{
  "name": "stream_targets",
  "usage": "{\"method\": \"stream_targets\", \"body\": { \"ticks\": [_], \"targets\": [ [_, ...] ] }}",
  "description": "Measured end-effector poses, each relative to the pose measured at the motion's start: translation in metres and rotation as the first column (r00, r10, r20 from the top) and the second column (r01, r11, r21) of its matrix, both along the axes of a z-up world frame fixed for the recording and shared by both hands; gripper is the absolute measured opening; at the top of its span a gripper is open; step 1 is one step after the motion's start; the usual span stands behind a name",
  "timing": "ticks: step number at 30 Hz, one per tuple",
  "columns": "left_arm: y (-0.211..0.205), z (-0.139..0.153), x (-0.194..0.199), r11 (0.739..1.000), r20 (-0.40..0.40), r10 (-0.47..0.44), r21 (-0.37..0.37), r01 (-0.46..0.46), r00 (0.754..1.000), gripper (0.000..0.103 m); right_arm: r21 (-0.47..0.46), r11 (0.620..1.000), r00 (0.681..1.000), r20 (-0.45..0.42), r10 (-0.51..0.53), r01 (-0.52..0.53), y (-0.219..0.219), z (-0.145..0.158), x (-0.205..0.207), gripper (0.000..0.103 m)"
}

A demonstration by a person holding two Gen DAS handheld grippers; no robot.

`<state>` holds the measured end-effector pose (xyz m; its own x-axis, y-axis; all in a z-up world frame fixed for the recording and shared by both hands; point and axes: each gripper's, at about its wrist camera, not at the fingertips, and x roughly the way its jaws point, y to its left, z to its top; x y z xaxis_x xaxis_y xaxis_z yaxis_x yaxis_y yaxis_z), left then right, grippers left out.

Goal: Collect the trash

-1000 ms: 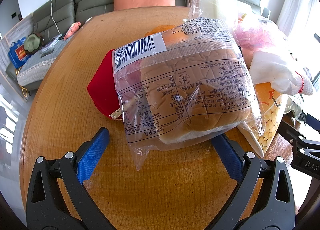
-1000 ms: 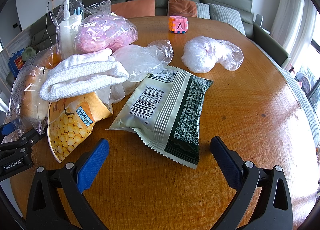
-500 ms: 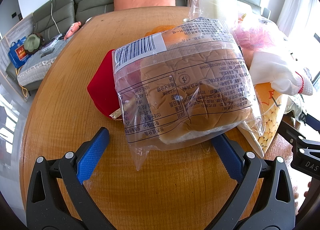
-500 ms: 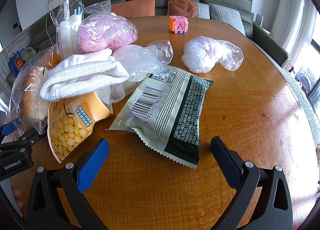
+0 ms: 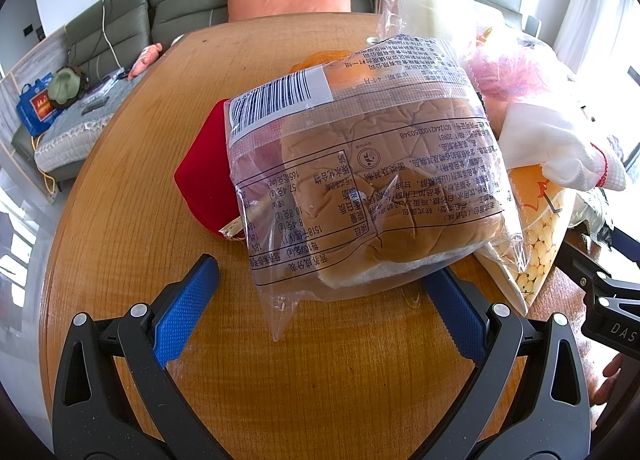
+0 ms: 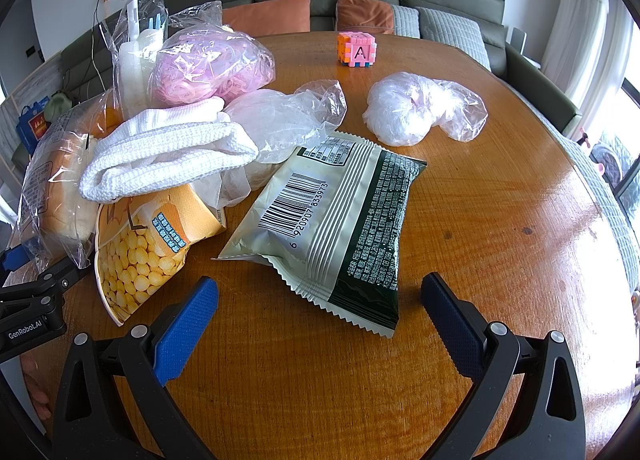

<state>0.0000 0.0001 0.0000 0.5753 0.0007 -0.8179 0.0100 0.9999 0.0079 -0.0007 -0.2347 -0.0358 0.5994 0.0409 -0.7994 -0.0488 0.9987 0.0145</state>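
Wooden and round, the bench (image 6: 480, 219) carries a heap of wrappers and bags in front of you. Your left tongs (image 5: 320, 300) are spread wide and grip nothing; the clear bread bag (image 5: 360, 187) with its bun lies right before them, its lower edge covering the tip of the right-side finger, though you cannot tell whether they touch. A red pouch (image 5: 204, 179) sits partly under that bag on its left. Your right tongs (image 6: 318, 310) are likewise spread and empty, and the green-and-white snack packet (image 6: 332, 227) lies flat on the bench just ahead, between the lines of the two fingers. Left of it a yellow corn-snack bag (image 6: 140, 252) lies under a folded white cloth (image 6: 168, 159), with crumpled clear plastic (image 6: 288, 119) and a bag of pink strands (image 6: 208, 63) behind. A balled white plastic bag (image 6: 416, 107) sits apart to the right, and a pink letter cube (image 6: 358, 49) stands farther back.
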Motion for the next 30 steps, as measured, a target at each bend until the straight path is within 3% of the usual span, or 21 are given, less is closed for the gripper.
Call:
{"method": "stream_targets", "body": {
  "ticks": [16,23,30],
  "targets": [
    [-0.003,0.001,-0.006,1.000,0.000,0.016,-0.001,-0.016,1.000,0.098,0.000,1.000,1.000,0.000,0.000,0.000,0.000,0.000,0.000,0.101],
    [0.005,0.006,-0.008,0.999,-0.033,-0.046,0.025,0.047,0.998,0.098,-0.025,1.000,0.999,-0.037,-0.002,0.002,-0.004,0.003,-0.002,0.101],
    [0.052,0.035,-0.022,0.994,-0.069,-0.022,-0.111,0.014,0.997,0.098,-0.003,0.997,0.996,-0.052,0.077,-0.078,-0.013,0.046,-0.019,0.101]
  ]
}}
